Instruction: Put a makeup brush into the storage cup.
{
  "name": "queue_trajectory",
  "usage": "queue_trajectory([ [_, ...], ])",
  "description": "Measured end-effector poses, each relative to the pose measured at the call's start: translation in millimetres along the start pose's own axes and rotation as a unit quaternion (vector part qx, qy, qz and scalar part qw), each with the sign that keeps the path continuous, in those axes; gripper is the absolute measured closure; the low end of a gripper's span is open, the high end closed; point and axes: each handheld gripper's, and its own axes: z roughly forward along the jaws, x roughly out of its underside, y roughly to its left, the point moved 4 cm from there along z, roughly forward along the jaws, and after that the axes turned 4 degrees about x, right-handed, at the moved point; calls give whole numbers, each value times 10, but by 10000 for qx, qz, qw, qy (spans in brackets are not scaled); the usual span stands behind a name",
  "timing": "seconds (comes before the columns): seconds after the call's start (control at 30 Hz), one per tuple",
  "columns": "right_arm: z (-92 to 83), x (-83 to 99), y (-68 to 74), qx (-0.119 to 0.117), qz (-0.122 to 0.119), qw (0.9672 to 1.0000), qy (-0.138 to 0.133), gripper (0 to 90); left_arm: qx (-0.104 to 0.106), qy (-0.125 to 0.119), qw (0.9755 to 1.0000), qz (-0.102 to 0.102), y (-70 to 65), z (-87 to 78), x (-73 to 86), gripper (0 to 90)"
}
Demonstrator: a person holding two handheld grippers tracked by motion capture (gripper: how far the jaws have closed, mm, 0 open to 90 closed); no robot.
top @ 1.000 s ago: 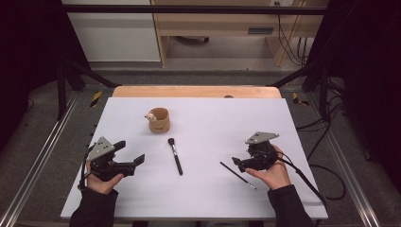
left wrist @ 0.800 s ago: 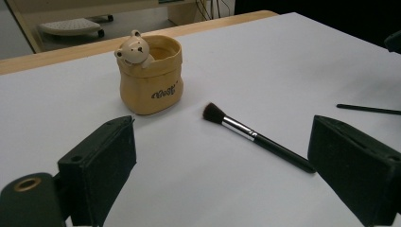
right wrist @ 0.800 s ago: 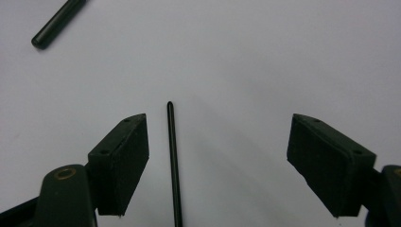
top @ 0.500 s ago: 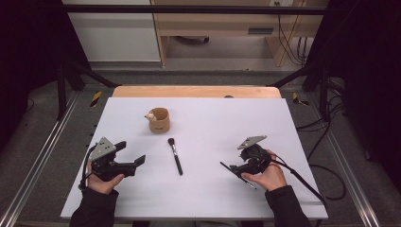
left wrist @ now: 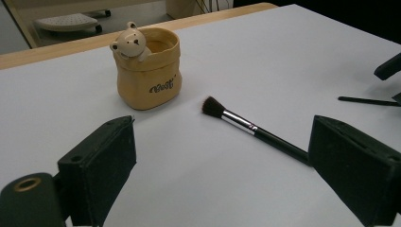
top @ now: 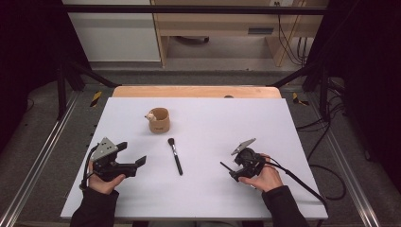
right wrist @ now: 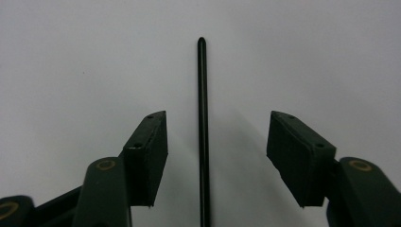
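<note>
On the white table, my right gripper tips down over a thin black stick that lies flat near the right front. Its jaws have just been closing and stand either side of the stick without touching it. My left gripper rests wide open at the left, facing a black-handled makeup brush and a tan bear-faced ceramic cup.

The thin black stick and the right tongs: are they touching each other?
Apart. In the right gripper view, the thin black stick lies between the two pads of the right tongs, with white table visible on both sides. The jaws have just been closing.
</note>
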Motion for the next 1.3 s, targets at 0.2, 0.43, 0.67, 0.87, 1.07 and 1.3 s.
queue_trajectory([
  [0.2, 34, 12, 12, -6, -76, 9998, 169, 504, 5, -11, 10000, -10, -6, 5, -1, 81],
  [0.43, 51, 24, 24, -32, -159, 9993, 331, 615, 11, 30, 10000, 23, -13, 14, 2, 81],
  [0.67, 62, 27, 46, -35, -267, 9985, 481, 672, 20, 43, 10000, 27, -24, 27, 6, 83],
  [0.87, 86, 36, 62, -7, -337, 9976, 602, 709, 27, 54, 10000, 37, -29, 32, 7, 84],
  [1.07, 92, 33, 65, -53, -323, 9973, 655, 744, 31, 100, 9999, 69, -29, 37, 13, 85],
  [1.3, 96, 29, 63, -155, -288, 9969, 712, 786, 40, 119, 9999, 90, -38, 46, 14, 85],
])
